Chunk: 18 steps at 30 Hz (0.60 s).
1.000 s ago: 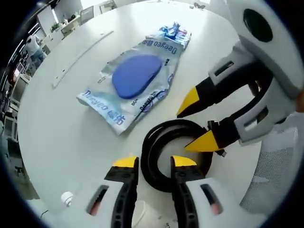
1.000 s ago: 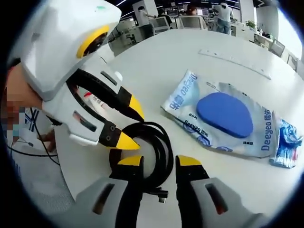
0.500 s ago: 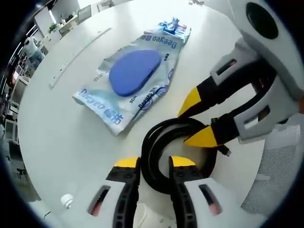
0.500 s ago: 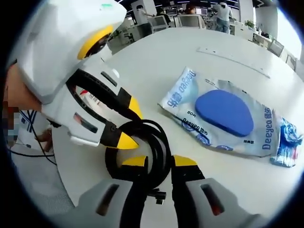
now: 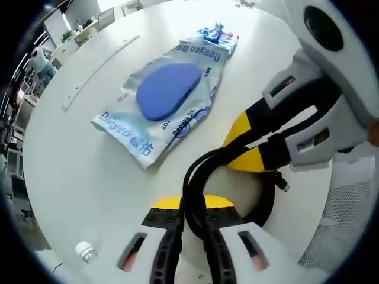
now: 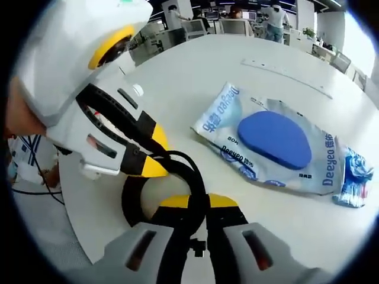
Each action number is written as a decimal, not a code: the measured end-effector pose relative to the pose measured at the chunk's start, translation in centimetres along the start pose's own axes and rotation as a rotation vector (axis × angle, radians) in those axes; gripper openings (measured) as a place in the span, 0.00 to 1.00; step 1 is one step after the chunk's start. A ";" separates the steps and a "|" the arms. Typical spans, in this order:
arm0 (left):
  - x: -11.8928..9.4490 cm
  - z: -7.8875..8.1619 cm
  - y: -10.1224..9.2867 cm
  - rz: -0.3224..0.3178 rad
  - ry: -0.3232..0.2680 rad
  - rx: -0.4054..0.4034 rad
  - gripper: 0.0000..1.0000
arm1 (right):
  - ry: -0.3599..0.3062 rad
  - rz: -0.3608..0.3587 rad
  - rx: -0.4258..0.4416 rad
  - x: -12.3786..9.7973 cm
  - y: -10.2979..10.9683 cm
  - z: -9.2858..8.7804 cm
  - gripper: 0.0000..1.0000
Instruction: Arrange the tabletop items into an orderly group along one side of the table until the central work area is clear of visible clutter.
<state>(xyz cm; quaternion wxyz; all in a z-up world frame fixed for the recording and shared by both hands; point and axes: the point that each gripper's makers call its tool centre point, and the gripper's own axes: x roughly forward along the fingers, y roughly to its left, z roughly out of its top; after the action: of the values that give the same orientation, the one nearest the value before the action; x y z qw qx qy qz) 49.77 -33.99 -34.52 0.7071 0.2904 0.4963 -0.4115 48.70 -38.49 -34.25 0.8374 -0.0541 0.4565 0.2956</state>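
A coiled black cable lies near the white table's front edge. My left gripper is shut on one side of the loop. My right gripper reaches in from the right and is shut on the far side of the loop. In the right gripper view the same cable is pinched between my right gripper and my left gripper, which comes in from the left. A clear Deeyeo packet with a blue oval pad lies flat beyond the cable, seen also as the packet.
A small white cap rests near the table edge. A long pale strip runs along the far part of the table. A person's clothing shows off the edge. Desks and people stand in the background.
Both grippers have shut on the cable; their jaws stood apart around it a second ago. The loop now rises between the jaws and looks drawn narrower.
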 end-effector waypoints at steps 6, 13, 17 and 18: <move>-0.1 0.2 0.0 -0.003 -0.005 -0.012 0.05 | 0.000 0.011 0.020 -0.2 -0.1 0.2 0.04; -0.6 0.7 -0.2 -0.008 -0.022 -0.022 0.04 | -0.015 0.019 0.046 -1.0 -0.2 0.3 0.03; -1.1 1.1 -0.4 -0.009 -0.034 -0.037 0.04 | -0.020 0.026 0.052 -1.6 -0.3 0.5 0.02; -1.2 1.2 -0.5 -0.007 -0.038 -0.041 0.04 | -0.023 0.027 0.048 -1.7 -0.3 0.5 0.02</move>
<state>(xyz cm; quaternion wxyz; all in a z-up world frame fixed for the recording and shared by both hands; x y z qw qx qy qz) 49.69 -34.86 -33.00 0.7206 0.2662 0.4923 -0.4091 48.55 -39.26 -32.64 0.8397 -0.0243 0.4545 0.2963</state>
